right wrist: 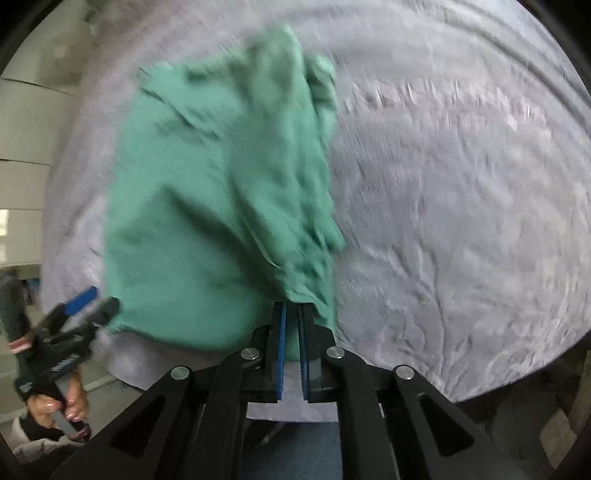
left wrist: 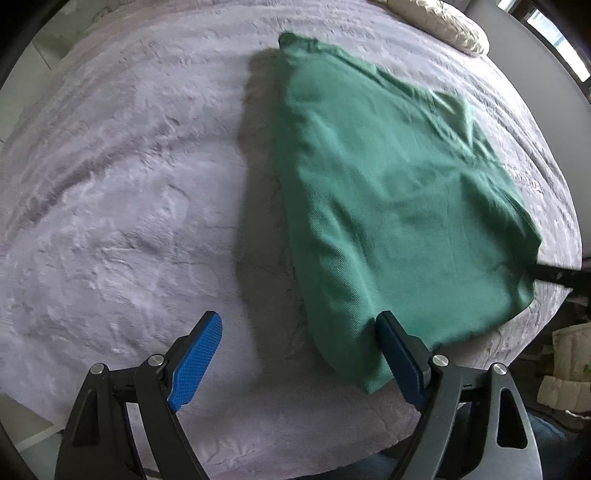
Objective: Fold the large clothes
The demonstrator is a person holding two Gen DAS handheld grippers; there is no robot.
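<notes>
A large green garment (left wrist: 388,192) lies stretched out on a grey fuzzy bedspread (left wrist: 129,184). My left gripper (left wrist: 299,325) is open, just off the garment's near left corner; its right finger touches the cloth edge and nothing is between the jaws. In the right wrist view the garment (right wrist: 207,206) is bunched along its right side. My right gripper (right wrist: 292,310) is shut on the garment's near right corner and lifts the cloth. The left gripper also shows in the right wrist view (right wrist: 92,302), at the garment's near left corner.
A cream pillow (left wrist: 443,22) lies at the bed's far right. The bed's near edge runs just under both grippers. Boxes and clutter (left wrist: 569,369) stand on the floor at the right. A window (left wrist: 554,37) is behind the bed.
</notes>
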